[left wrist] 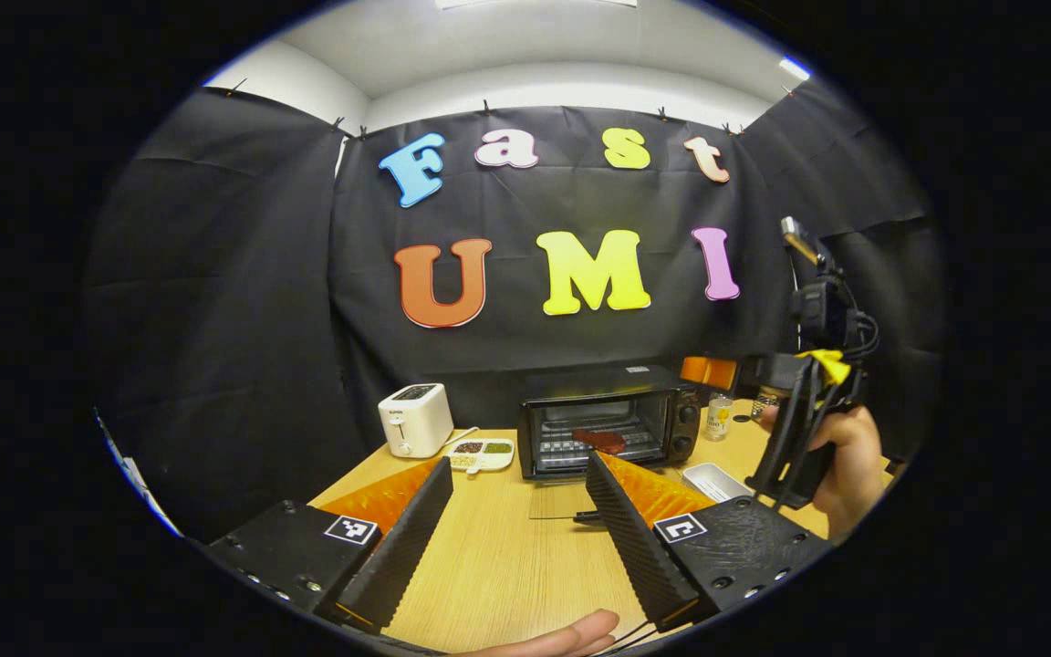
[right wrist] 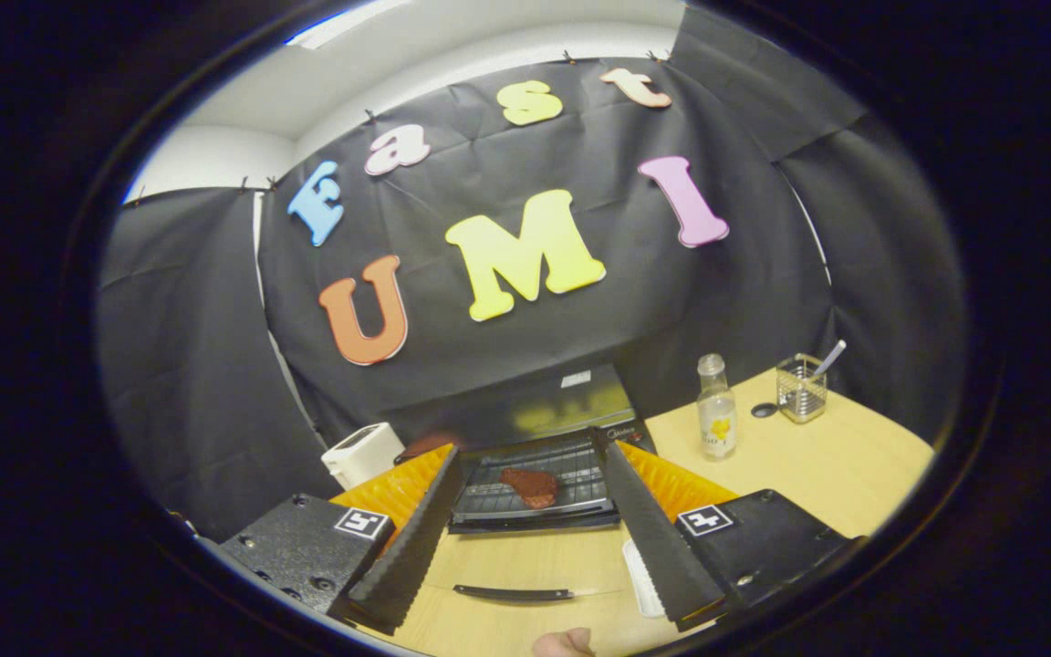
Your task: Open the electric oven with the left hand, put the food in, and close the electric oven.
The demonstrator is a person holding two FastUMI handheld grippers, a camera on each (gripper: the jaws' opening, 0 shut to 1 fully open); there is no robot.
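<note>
The oven [left wrist: 606, 422] stands at the back of the table [left wrist: 507, 557], its glass door [right wrist: 525, 584] swung flat down toward the camera, handle nearest. The food [right wrist: 531, 484], a dark red slab, lies on the wire rack inside, at about 12 o'clock from the right gripper [right wrist: 525, 534], whose fingers are spread wide and grasp nothing, apparently because the load is already delivered. In the left gripper view the left gripper [left wrist: 518, 534] hangs low over the table in front of the door, fingers likewise released and empty, well placed to lift the handle; the other gripper shows at 3 o'clock in a hand [left wrist: 845, 465], held clear of the opening. A toaster [left wrist: 414, 419] sits at 10 o'clock of the oven, a bottle [right wrist: 715, 409] at 2 o'clock. Only the closing looks left to do.
</note>
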